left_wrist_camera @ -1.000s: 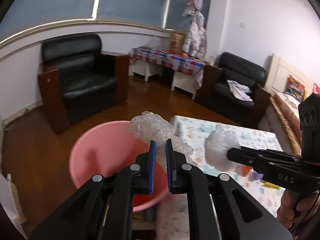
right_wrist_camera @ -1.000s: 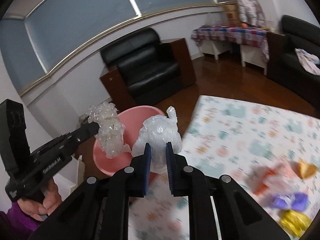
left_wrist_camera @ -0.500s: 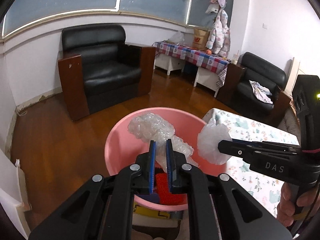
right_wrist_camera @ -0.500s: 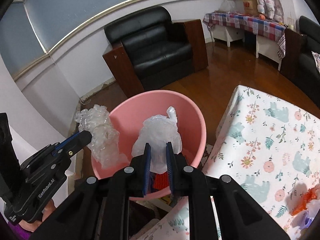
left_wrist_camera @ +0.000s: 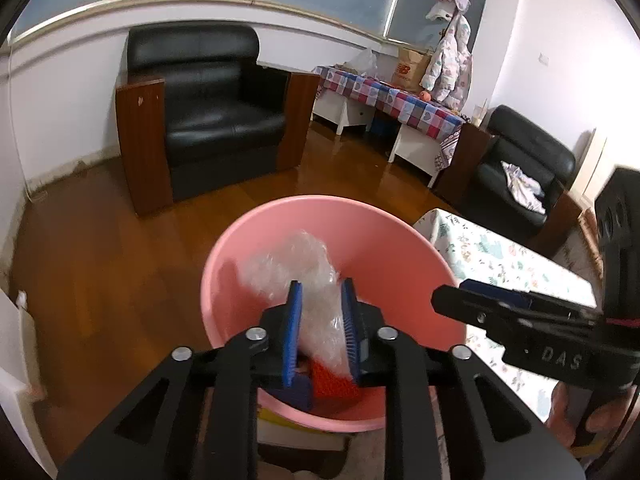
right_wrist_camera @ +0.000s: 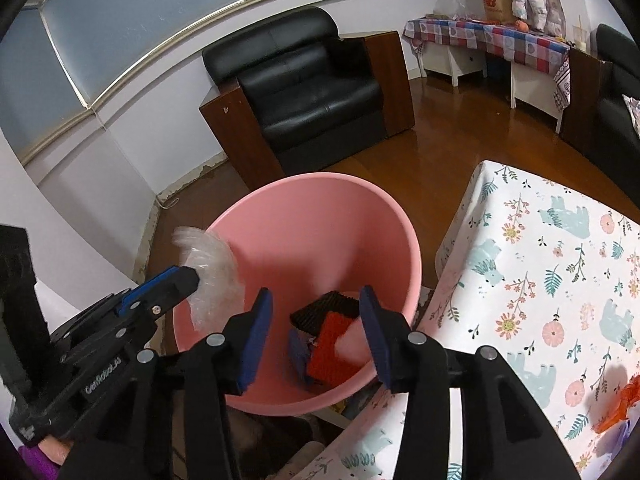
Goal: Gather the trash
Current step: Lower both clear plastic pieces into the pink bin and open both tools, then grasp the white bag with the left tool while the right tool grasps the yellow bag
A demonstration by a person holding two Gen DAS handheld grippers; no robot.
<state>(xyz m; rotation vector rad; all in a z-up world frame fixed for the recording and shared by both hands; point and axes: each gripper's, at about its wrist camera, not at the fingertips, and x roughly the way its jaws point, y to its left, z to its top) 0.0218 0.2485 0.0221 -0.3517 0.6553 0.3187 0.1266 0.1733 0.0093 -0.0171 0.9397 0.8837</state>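
Note:
A pink basin stands on a low stack beside the table. My left gripper hangs over it with its jaws opening. A wad of clear bubble wrap, blurred, is still between the blue pads. The right wrist view shows that gripper at the basin's left rim with the wrap at its tip. My right gripper is over the basin with its jaws opening wide and nothing between them. A white plastic wad lies in the basin on a red pad.
A table with a floral cloth adjoins the basin on the right, with an orange wrapper at the frame edge. A black armchair stands beyond on the wooden floor. A black pad and a blue item lie in the basin.
Both grippers came down over the basin and their jaws spread. The white plastic wad left the right gripper and dropped into the basin. The bubble wrap is slipping in the left gripper.

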